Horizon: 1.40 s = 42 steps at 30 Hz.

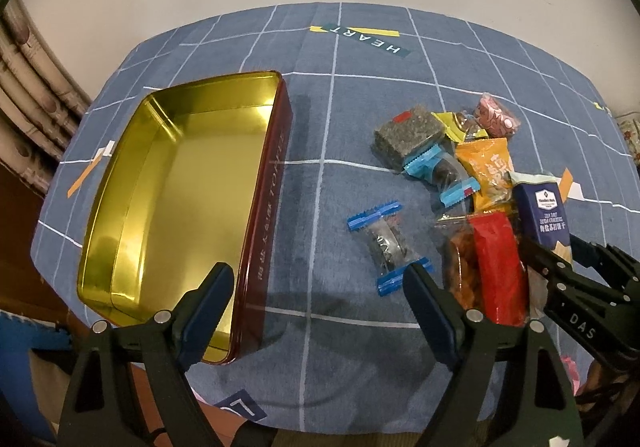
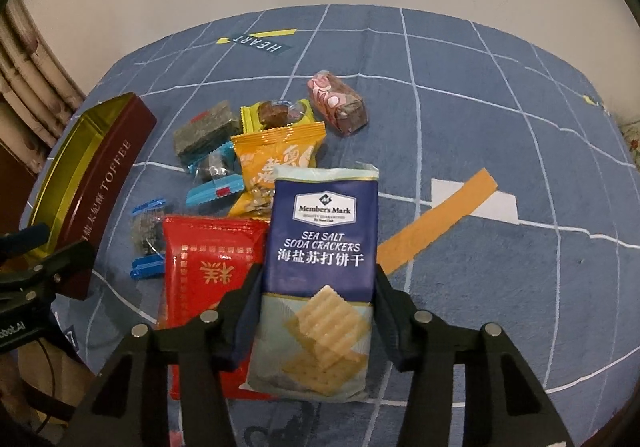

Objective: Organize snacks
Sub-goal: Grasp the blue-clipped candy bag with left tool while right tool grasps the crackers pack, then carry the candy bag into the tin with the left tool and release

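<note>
Both views are dim and warm-toned, lit softly from above. The fisheye lens bends the grid lines of the cloth point(image 1: 360, 127) and curves the surface toward the edges — black corners frame each picture. The gold inside of the tin point(image 1: 180, 183) throws back bright glare along its floor and walls. Shadows are weak and diffuse, one lying beside the tin. The cracker pack point(image 2: 324, 247) is sharp and its print readable — the edges go soft and grainy.
</note>
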Available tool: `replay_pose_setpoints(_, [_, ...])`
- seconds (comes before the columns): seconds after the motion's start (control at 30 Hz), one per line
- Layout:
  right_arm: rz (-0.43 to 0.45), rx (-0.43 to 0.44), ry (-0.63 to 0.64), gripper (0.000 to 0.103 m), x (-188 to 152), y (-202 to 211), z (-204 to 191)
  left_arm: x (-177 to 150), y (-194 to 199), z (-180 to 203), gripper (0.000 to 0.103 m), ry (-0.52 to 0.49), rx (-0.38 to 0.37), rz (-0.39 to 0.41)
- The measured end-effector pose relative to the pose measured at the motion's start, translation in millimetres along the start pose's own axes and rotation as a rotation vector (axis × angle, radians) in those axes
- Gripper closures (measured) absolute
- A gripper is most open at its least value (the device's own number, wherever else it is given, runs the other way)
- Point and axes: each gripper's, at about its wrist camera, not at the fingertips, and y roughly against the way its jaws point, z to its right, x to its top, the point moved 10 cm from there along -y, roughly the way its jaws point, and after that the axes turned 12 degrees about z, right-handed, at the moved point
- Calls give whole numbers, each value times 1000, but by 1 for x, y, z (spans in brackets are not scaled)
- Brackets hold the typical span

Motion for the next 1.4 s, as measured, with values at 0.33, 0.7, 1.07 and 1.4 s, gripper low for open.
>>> replay_pose_setpoints(0.33, [48,-15,-2,52,5,14,15,8,1,7,19,12,-36,-23])
replay_pose_setpoints(0.7, [81,-105,-78,52,9,20,73,17,-10,23,28,198,-173,-177])
replay_pose_setpoints(1.07, [72,-144,-95,52,2,17,91,8,-33,32,55,266,-182,-293])
replay_pose_setpoints(1.4, [56,-134,-131,52,-2,14,94,9,-48,43,60,202,-132,-287])
